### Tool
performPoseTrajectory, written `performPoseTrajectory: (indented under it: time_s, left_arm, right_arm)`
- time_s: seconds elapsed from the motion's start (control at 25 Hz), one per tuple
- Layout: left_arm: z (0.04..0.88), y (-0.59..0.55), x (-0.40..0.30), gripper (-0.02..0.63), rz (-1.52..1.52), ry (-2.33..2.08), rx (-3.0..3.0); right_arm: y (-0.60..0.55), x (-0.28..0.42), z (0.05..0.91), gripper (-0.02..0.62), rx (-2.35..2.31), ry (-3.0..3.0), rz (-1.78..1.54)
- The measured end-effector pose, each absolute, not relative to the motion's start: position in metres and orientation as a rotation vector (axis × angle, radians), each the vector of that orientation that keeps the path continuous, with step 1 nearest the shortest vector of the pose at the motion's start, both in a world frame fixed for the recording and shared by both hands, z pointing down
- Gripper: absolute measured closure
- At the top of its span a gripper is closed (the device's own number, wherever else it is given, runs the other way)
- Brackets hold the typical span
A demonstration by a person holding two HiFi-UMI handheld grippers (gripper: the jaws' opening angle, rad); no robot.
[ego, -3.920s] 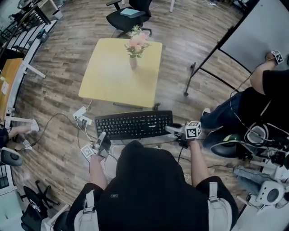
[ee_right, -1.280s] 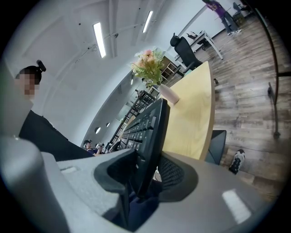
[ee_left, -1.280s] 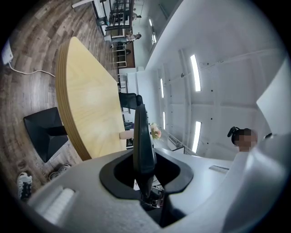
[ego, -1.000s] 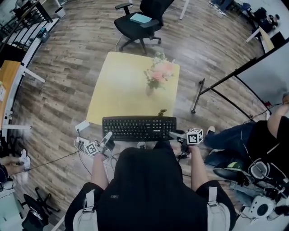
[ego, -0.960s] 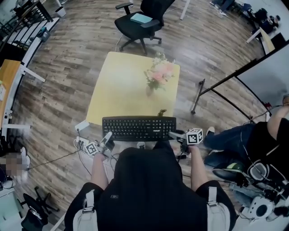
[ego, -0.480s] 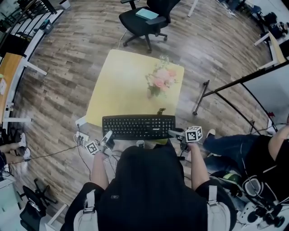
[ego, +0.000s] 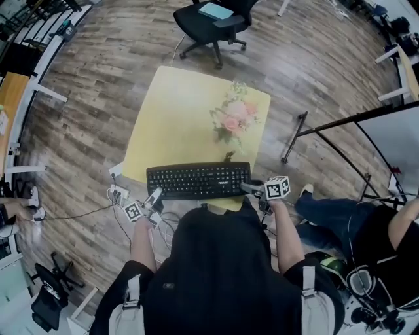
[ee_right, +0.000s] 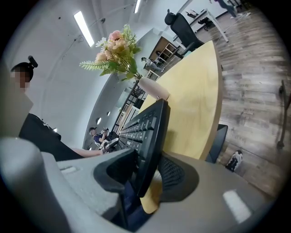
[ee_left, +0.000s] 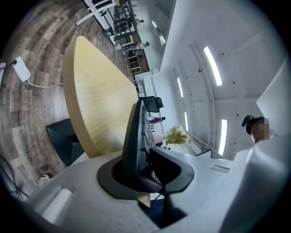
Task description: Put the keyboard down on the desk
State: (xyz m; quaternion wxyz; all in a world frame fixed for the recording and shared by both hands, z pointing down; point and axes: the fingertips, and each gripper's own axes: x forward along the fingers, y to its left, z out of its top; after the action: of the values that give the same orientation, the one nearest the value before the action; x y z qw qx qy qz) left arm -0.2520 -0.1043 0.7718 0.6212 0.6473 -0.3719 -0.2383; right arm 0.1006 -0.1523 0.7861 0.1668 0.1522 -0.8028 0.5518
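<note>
A black keyboard [ego: 196,180] hangs level over the near edge of the yellow desk [ego: 177,124], held by its two short ends. My left gripper [ego: 152,199] grips the left end [ee_left: 134,141]; its jaws are opening slightly, though the pads still bear on the keyboard. My right gripper [ego: 253,188] is shut on the right end [ee_right: 146,132]. In both gripper views the keyboard stands a little above the desk top [ee_left: 95,100], whose near edge [ee_right: 195,109] shows beneath it.
A vase of pink flowers [ego: 234,121] stands on the desk beyond the keyboard's right half, also seen as flowers [ee_right: 116,48]. A power strip [ego: 118,193] with cables lies on the floor at the left. An office chair [ego: 213,16] stands behind the desk. A seated person [ego: 353,219] is at the right.
The keyboard has moved forward with both grippers, from in front of the desk's near edge to above that edge. The desk and flowers now sit closer.
</note>
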Motion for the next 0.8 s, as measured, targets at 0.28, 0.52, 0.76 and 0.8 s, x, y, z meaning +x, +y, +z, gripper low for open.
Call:
performPoseTrajectory:
  time_s: [0.28, 0.52, 0.76, 0.8]
  left_arm:
    - [0.783, -0.116, -0.254, 0.508, -0.503, -0.935, 1.474]
    - [0.801, -0.116, -0.276, 0.482, -0.296, -1.148, 1.546]
    - [0.803, -0.122, -0.275, 0.442, -0.312, -1.184, 1.54]
    - [0.803, -0.121, -0.275, 0.436, -0.294, -1.197, 1.543]
  right_arm:
    - [-0.165, 0.1, 0.798, 0.43, 0.471, -2.237, 1.573]
    - [-0.172, 0.092, 0.798, 0.417, 0.509, -2.229, 1.57]
    - [-0.175, 0.092, 0.814, 0.401, 0.538, -2.181, 1.499]
    - [-0.175, 0.092, 0.815, 0.396, 0.544, -2.177, 1.479]
